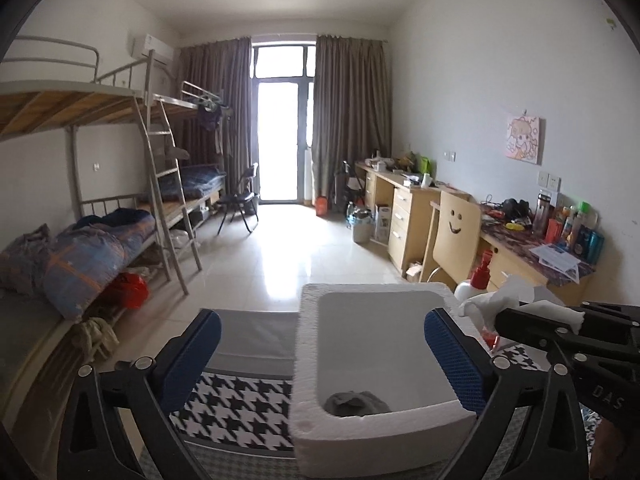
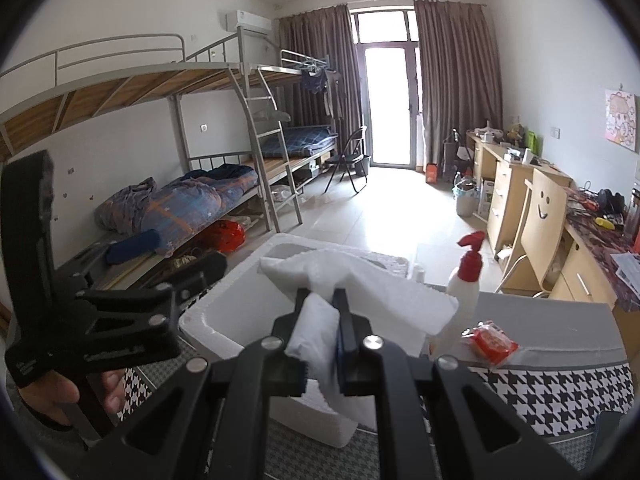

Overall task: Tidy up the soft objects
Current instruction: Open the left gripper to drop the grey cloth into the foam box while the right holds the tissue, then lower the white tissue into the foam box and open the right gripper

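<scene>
A white foam box (image 1: 308, 364) stands on a houndstooth-patterned table (image 1: 240, 408); a grey cloth (image 1: 354, 403) lies in its near corner. My left gripper (image 1: 322, 354) is open and empty, its blue pads straddling the box's left wall. My right gripper (image 2: 322, 300) is shut on a white cloth (image 2: 360, 288) and holds it above the box (image 2: 208, 320). From the left wrist view the right gripper (image 1: 560, 320) and its white cloth (image 1: 504, 298) are at the right of the box.
A white pump bottle with a red top (image 2: 466, 276) and a red packet (image 2: 490, 342) sit on the table right of the box. A wooden chair (image 2: 540, 216) and desks (image 1: 404, 208) stand right, bunk beds (image 1: 92, 248) left.
</scene>
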{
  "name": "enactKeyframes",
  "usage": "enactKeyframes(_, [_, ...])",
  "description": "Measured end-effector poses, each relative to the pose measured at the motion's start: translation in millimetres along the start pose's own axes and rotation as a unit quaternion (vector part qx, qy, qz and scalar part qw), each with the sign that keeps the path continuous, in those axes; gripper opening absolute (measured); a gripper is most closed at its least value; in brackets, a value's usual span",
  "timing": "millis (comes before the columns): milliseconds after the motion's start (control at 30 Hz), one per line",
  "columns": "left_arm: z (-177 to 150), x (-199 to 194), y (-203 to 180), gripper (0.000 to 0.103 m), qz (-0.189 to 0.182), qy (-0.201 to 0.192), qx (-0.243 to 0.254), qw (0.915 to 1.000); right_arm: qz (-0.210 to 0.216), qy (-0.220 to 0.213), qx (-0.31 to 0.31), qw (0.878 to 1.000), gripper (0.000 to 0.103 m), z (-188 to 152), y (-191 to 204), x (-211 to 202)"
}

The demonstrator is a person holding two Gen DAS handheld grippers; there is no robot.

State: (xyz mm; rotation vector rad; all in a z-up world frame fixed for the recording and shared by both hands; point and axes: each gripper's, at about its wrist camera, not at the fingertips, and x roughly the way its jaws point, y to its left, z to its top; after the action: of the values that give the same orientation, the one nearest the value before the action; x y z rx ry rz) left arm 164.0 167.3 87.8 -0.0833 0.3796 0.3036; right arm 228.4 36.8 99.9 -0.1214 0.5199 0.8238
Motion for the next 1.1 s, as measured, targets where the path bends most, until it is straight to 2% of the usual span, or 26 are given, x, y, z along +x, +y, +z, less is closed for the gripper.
enactKeyframes(400, [-7,-5,23,0.102,0.016,-0.002,-0.014,0.9998,0.016,0.021,-0.012,1.0,0.013,2,14,21])
enactKeyframes(1000, [-15,-14,41,0.102,0.026,-0.007,-0.026,0.9993,0.034,0.081,-0.012,0.996,0.014,5,16,62])
enactKeyframes(1100, [-16,-13,45,0.102,0.028,-0.005,-0.031,0.9991,0.037,0.092,-0.004,0.995,0.022,4,12,68])
